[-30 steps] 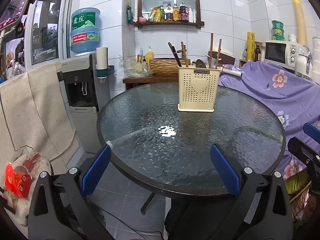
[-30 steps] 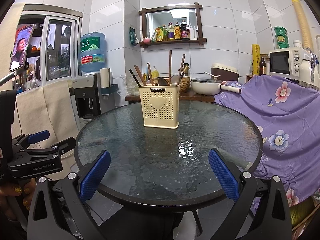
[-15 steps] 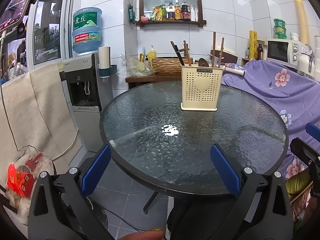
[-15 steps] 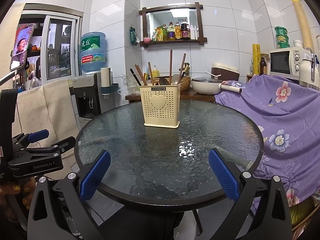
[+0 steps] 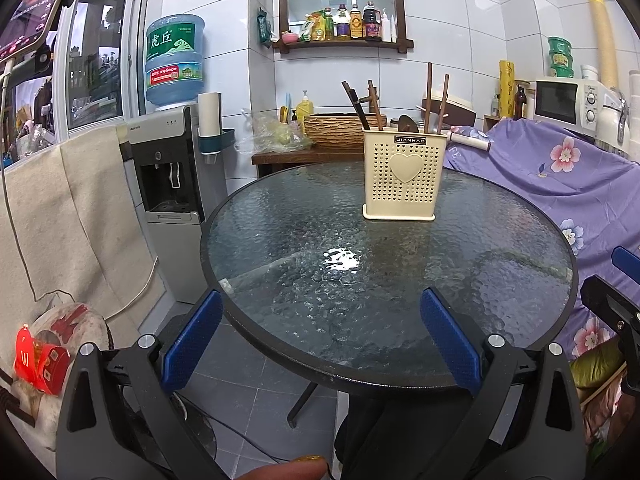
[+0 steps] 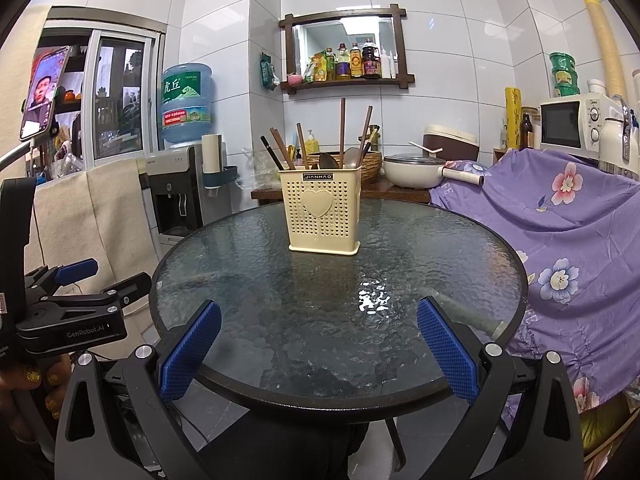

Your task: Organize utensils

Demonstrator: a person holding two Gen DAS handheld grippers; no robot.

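Note:
A cream perforated utensil holder (image 5: 402,174) (image 6: 323,212) with a heart on its front stands upright on the far half of a round glass table (image 5: 280,264) (image 6: 440,280). Chopsticks (image 6: 342,130) and spoons (image 6: 352,158) stick up out of it. My left gripper (image 5: 320,338) hovers open at the table's near edge, nothing between its blue pads. My right gripper (image 6: 318,350) is open too, at the near edge, well short of the holder. The left gripper also shows at the left of the right wrist view (image 6: 84,280).
A water dispenser (image 5: 168,172) stands left of the table. A purple flowered cloth (image 6: 560,248) covers furniture on the right, with a microwave (image 6: 568,124) behind. A side table behind holds a woven basket (image 5: 332,130) and a pan (image 6: 412,170).
Both views have shifted slightly; the holder sits a little further right in the left wrist view. Both grippers stay open and empty.

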